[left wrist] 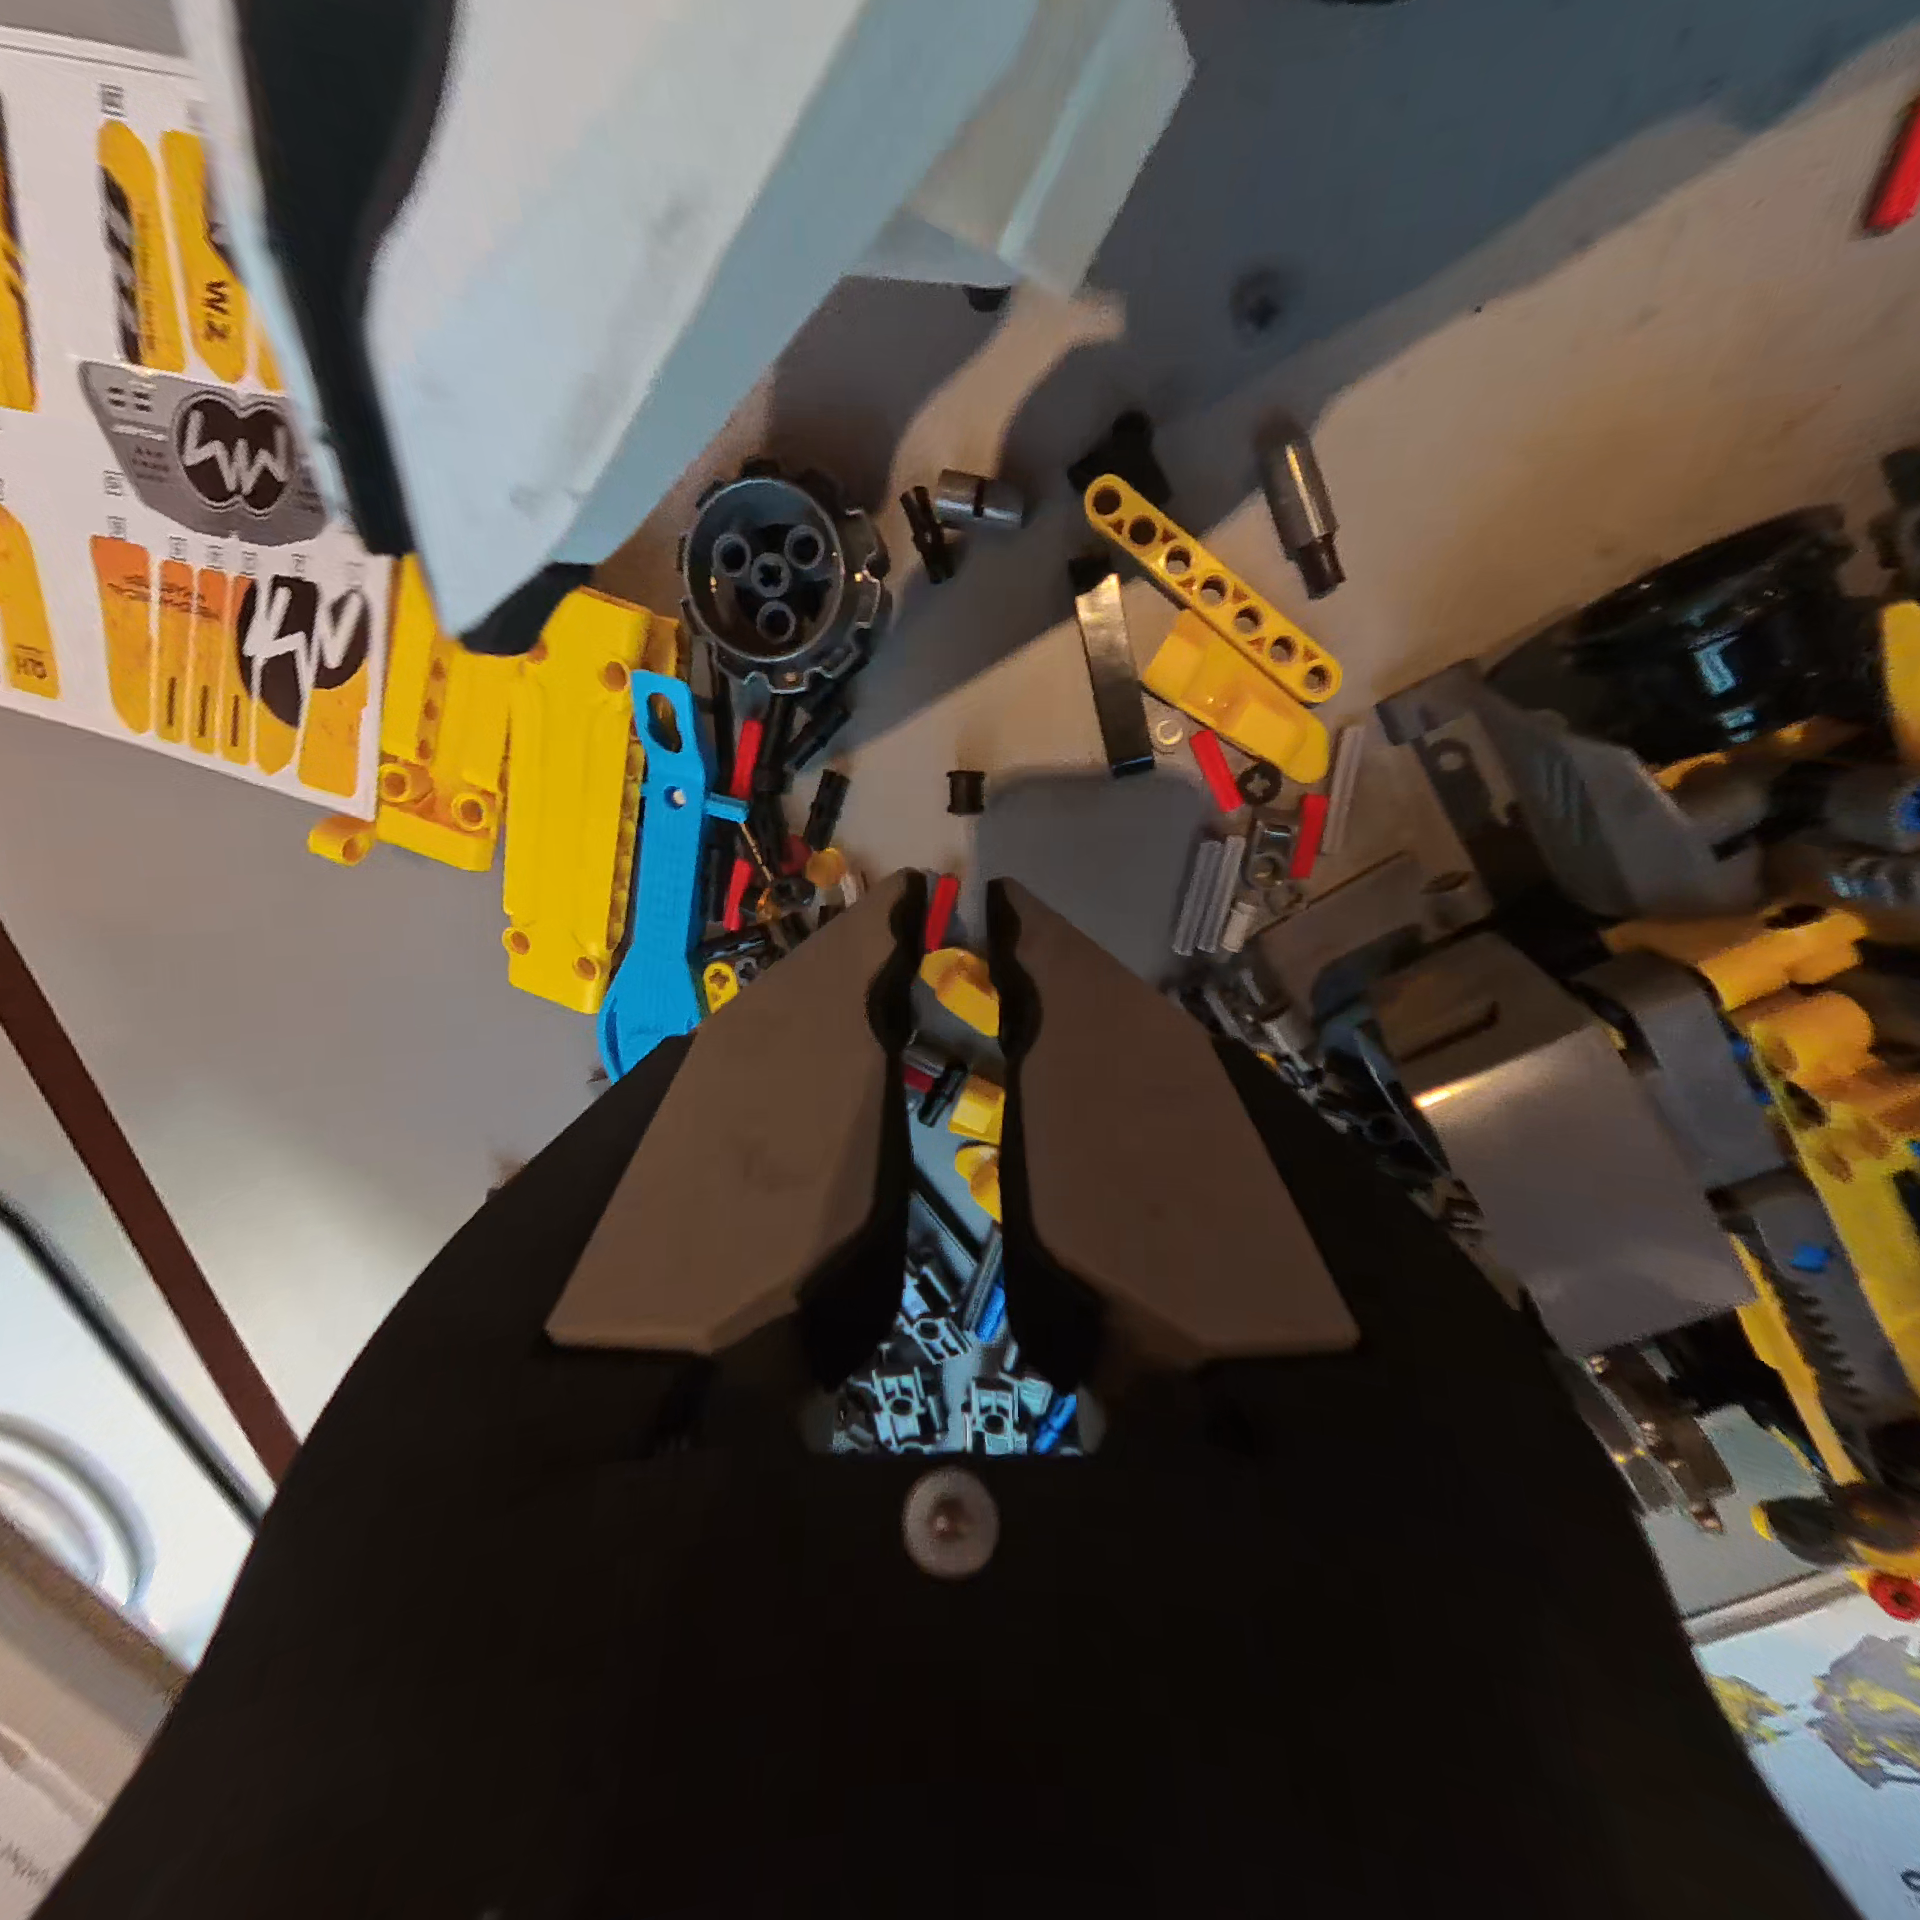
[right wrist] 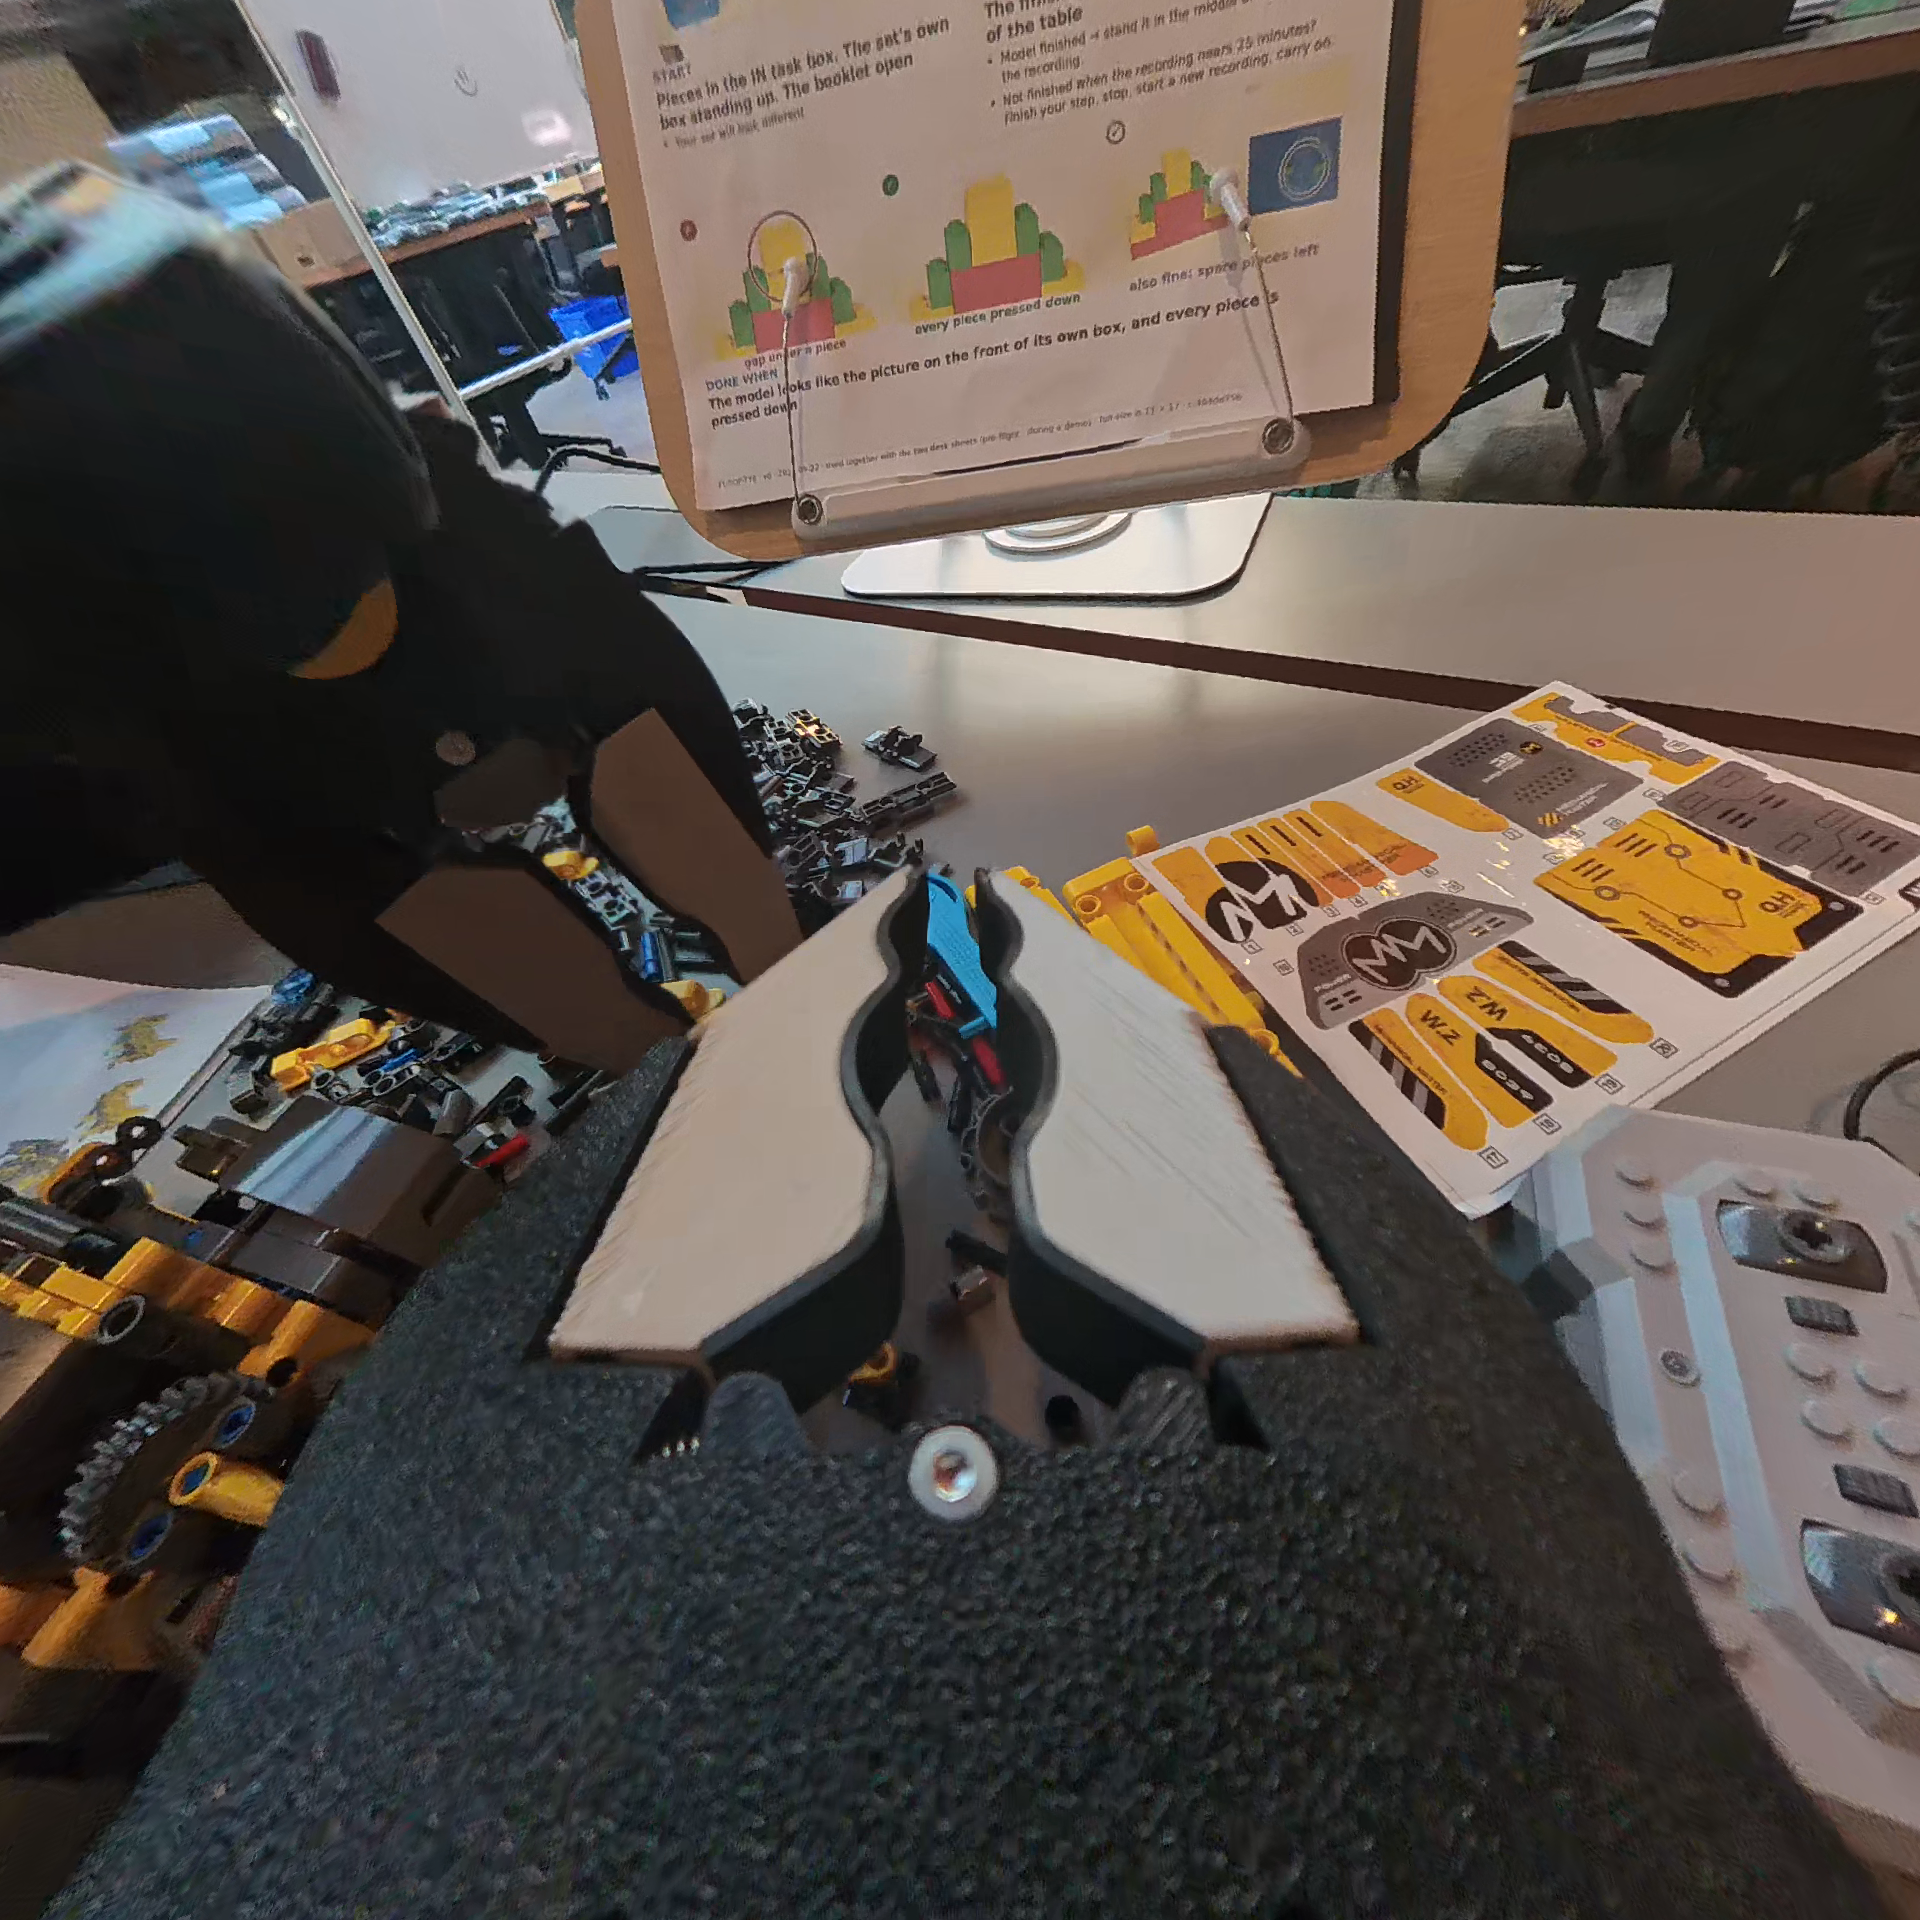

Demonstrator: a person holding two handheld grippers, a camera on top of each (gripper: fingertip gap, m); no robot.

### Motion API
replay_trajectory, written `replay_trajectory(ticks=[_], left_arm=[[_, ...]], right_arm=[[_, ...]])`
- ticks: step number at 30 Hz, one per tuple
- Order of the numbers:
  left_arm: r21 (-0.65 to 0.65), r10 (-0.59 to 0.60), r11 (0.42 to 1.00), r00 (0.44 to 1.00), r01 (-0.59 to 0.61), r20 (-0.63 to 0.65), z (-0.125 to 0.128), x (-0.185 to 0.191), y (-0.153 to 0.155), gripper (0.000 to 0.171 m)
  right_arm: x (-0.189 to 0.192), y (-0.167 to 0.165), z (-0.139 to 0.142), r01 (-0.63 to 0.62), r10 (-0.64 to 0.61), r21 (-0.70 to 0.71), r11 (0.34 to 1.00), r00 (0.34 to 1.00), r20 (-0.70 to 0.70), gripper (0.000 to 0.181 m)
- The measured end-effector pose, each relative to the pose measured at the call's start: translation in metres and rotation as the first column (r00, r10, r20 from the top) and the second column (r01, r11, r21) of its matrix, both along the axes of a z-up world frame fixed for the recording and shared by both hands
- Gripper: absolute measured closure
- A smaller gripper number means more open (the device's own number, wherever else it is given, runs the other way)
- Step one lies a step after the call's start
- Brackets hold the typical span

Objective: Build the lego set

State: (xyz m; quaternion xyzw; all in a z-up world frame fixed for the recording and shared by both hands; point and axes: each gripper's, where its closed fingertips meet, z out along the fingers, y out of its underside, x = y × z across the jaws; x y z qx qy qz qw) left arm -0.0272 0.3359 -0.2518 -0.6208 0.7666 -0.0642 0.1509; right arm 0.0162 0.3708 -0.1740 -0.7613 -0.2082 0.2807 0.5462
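My left gripper (left wrist: 954,888) hangs low over a pile of small building-toy parts on the grey table (left wrist: 208,987). Its jaws are closed to a narrow slit and hold nothing. A red pin (left wrist: 940,909) lies on the table just under the tips, with a yellow curved piece (left wrist: 961,987) behind it. The left gripper also shows in the right wrist view (right wrist: 717,997), tips down in the pile. My right gripper (right wrist: 954,883) hovers above the table, also closed to a slit and empty. A blue tool (right wrist: 956,956) shows through its gap. One right finger (left wrist: 623,312) shows in the left view.
A partly built yellow and grey model (left wrist: 1610,1091) stands right of the pile. A yellow panel (left wrist: 571,790), dark wheel hub (left wrist: 779,582) and yellow holed beam (left wrist: 1210,587) lie nearby. A sticker sheet (right wrist: 1507,935), a booklet (left wrist: 1818,1714) and a standing sheet holder (right wrist: 1018,260) border the area. One gripper's finger ends stand about 9 cm off the other's.
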Motion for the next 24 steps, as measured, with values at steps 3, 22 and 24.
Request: replay_trajectory(ticks=[3, 22, 24], left_arm=[[0.01, -0.006, 1.0, 0.999, 0.007, -0.044, -0.013, -0.002, 0.003, 0.164], [-0.739, 0.734, 0.643, 0.438, -0.201, 0.519, 0.107, 0.005, 0.003, 0.171], [-0.833, 0.795, 0.553, 0.315, -0.026, 0.518, 0.13, -0.006, -0.003, 0.171]], right_arm=[[0.0, 0.0, 0.001, 0.001, -0.001, 0.001, 1.0, 1.0, -0.006, 0.173], [-0.017, -0.019, 0.031, -0.128, 0.137, 0.115, 0.985, 0.988, -0.073, 0.161], [-0.036, -0.033, 0.037, -0.207, 0.202, 0.205, 0.957, 0.978, 0.044, 0.156]])
